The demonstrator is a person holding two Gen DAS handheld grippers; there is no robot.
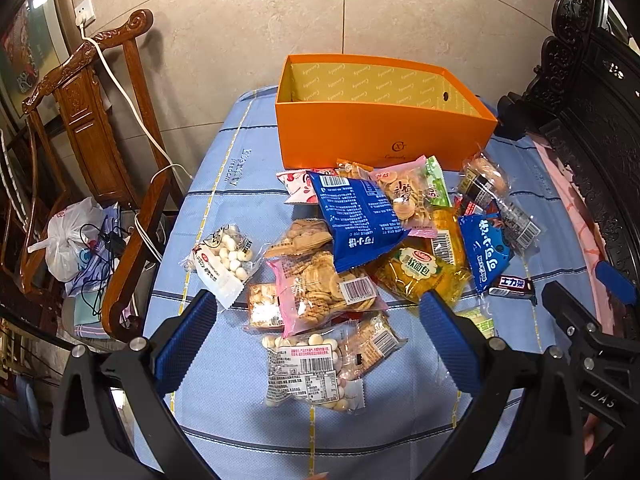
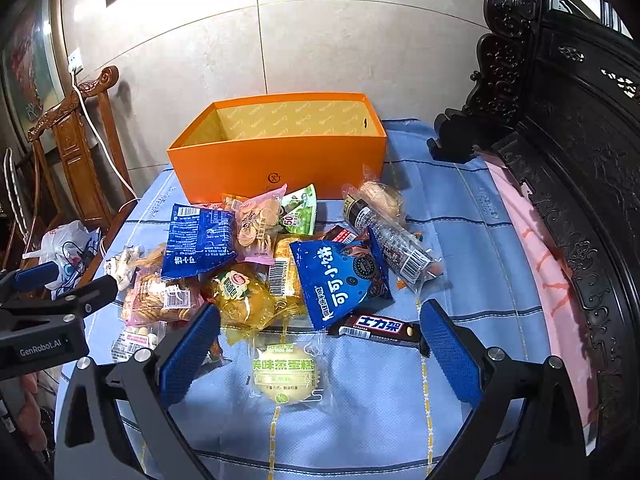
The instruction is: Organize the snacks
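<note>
An open orange box [image 1: 376,136] stands at the back of the blue-clothed table, and also shows in the right wrist view [image 2: 280,160]; no snacks show inside it. A pile of snack packets lies in front of it: a blue bag [image 1: 356,220], a pink cracker pack [image 1: 320,284], a clear bag of white balls [image 1: 308,372]. My left gripper [image 1: 316,312] is open and empty over the pink pack. My right gripper [image 2: 320,320] is open and empty above a round steamed-cake packet [image 2: 286,372], near a chocolate bar [image 2: 376,328] and a blue cookie bag [image 2: 340,280].
A carved wooden chair [image 1: 92,128] with a white cable stands left of the table. Plastic bags [image 1: 76,240] lie on the floor beside it. Dark carved furniture [image 2: 560,160] runs along the right, with a pink cloth [image 2: 532,264] at the table's right edge.
</note>
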